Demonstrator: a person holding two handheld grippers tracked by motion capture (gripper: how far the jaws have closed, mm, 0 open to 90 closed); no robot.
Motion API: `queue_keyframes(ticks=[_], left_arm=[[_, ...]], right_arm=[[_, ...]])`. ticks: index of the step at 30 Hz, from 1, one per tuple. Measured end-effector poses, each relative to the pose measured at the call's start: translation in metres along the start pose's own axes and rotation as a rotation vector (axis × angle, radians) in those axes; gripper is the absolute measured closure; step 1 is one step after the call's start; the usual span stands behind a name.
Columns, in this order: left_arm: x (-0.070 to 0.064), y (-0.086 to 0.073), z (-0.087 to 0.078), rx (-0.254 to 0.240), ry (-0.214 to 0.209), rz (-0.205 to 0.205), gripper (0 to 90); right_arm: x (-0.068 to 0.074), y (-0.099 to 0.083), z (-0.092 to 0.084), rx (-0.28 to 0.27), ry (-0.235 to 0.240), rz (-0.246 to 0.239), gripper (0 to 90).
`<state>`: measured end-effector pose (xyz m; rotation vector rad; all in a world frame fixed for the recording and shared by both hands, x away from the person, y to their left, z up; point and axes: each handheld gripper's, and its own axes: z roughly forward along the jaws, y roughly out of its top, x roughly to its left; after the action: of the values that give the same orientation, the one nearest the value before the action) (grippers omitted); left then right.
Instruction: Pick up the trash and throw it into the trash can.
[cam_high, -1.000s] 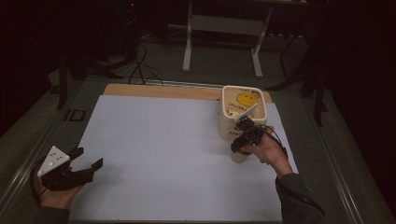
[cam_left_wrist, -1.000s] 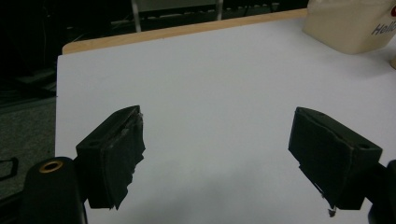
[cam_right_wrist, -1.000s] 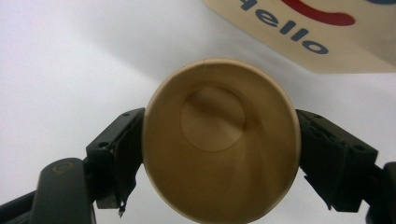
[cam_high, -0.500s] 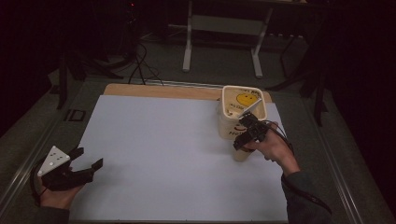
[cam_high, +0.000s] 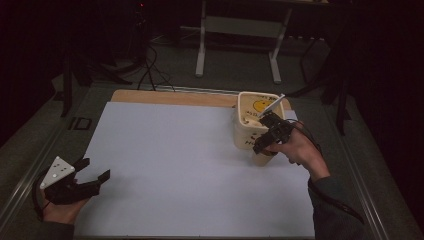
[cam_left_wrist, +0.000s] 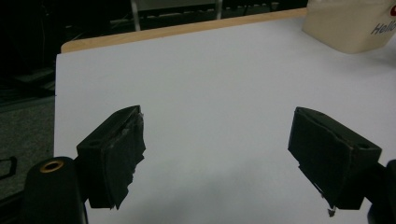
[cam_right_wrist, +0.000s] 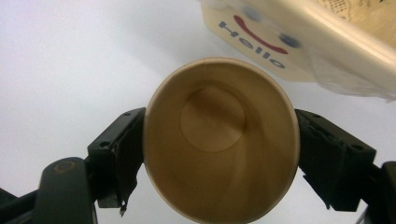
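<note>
I see the table (cam_high: 200, 165) with its big white top. A cream tub (cam_high: 252, 131) stands near the far right corner, and it says "Hello" on its side. A white stick (cam_high: 272, 104) leans out of the tub. Just in front of the tub is a brown paper cup (cam_right_wrist: 219, 140). It is empty inside. My right gripper (cam_high: 264, 145) hugs the cup, with one jaw on each side of it, pressing the wall. My left gripper (cam_high: 92, 172) rests at the near left corner, its jaws spread wide apart with nothing between them.
</note>
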<state>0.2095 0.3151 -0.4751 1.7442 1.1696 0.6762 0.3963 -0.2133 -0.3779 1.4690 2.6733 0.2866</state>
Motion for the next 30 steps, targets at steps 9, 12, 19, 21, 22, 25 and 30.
queue_keyframes(ticks=[9,12,19,21,22,25,30], left_arm=[[0.000,0.000,0.000,0.002,-0.002,-0.001,18.8],[0.000,0.000,0.000,0.002,-0.002,-0.003,18.8],[0.000,0.000,0.000,0.002,-0.001,-0.002,18.8],[0.000,0.000,0.000,0.002,-0.001,-0.001,18.8],[0.000,0.000,0.000,0.002,-0.001,-0.001,18.8],[0.000,0.000,0.000,0.003,-0.001,-0.002,18.8],[0.000,0.000,0.000,0.002,-0.001,-0.003,18.8]], right_arm=[[-0.003,0.003,-0.016,0.007,-0.019,-0.012,20.7],[-0.005,0.004,-0.023,0.010,-0.029,-0.015,20.7],[-0.009,0.005,-0.045,0.009,-0.054,-0.020,20.7],[-0.011,0.006,-0.051,0.005,-0.057,-0.019,20.7],[-0.011,0.006,-0.054,0.002,-0.060,-0.020,20.7],[-0.014,0.008,-0.062,-0.002,-0.064,-0.015,20.8],[-0.019,0.010,-0.073,-0.009,-0.063,-0.005,20.9]])
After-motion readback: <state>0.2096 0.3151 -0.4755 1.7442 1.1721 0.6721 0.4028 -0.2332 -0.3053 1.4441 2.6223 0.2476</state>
